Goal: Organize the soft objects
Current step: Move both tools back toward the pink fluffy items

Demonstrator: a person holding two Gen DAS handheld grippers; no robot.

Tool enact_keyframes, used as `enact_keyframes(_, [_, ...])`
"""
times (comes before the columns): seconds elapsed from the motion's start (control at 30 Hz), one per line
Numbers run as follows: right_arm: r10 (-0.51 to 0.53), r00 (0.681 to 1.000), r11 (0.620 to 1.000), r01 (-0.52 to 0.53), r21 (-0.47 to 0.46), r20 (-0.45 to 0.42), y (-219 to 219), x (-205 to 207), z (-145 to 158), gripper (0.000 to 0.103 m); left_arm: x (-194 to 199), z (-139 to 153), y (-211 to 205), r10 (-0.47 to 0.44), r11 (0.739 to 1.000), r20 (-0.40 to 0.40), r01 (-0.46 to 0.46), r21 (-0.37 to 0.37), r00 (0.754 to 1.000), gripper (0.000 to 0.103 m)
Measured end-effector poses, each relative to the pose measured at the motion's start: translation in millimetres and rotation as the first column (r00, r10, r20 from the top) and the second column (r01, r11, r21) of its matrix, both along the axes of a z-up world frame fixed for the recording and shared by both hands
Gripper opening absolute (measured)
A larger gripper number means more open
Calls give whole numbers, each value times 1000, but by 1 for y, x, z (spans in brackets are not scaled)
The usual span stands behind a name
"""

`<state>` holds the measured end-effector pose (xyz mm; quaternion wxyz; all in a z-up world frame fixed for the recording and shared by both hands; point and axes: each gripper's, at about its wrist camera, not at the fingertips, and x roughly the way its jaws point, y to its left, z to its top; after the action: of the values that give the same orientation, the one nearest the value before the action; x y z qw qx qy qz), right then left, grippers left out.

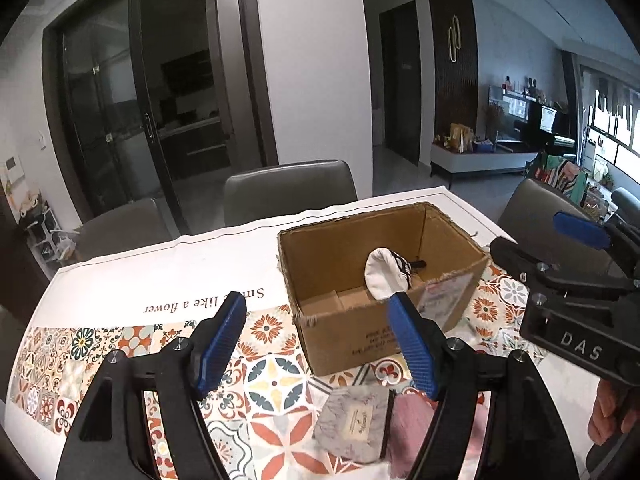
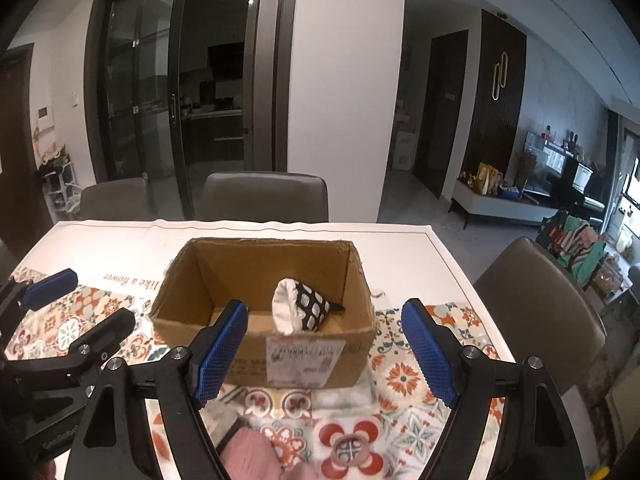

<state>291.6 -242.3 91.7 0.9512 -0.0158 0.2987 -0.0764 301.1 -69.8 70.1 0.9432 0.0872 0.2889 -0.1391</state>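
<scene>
An open cardboard box (image 1: 344, 336) stands on the patterned tablecloth; it also shows in the right wrist view (image 2: 248, 364). Inside it lies a white and black-patterned soft pouch (image 1: 386, 278) (image 2: 300, 310). My left gripper (image 1: 320, 352) is open and empty, in front of the box. My right gripper (image 2: 326, 354) is open and empty, just before the box's near wall; it shows at the right of the left wrist view (image 1: 560, 248). A grey marbled soft pack (image 1: 354, 420) and a pink soft cloth (image 1: 412, 432) (image 2: 248, 456) lie on the table below the grippers.
A pinkish ring (image 2: 350, 450) lies on the tablecloth near the right gripper. Grey chairs (image 2: 266, 196) stand at the far table edge, and another (image 2: 540, 320) at the right side. The left gripper shows at the left of the right wrist view (image 2: 60, 308).
</scene>
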Motion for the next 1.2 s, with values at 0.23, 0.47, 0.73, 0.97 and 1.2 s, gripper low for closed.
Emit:
enact_keyframes(0.23, [9,1000,1000,-9,23,2,6,-36,-3,81,-32,-5,3,-16,1000,13,16,-12,1000,74])
enact_keyframes(0.47, [-3,1000,999,3,44,-5,5,-67,-19,81,-61,-21,3,-31,1000,9,31,-2,999,74])
enact_keyframes(0.73, [7,999,995,-2,98,-53,2,-89,-44,81,-86,-42,2,-47,999,-30,47,-15,998,74])
enact_keyframes(0.97, [-7,995,992,19,121,-98,-1,-104,-71,81,-98,-68,1,-53,999,-71,53,2,996,74])
enact_keyframes(1.2, [2,989,990,19,143,-145,1,-113,-97,81,-107,-93,2,-75,997,-107,77,7,991,74])
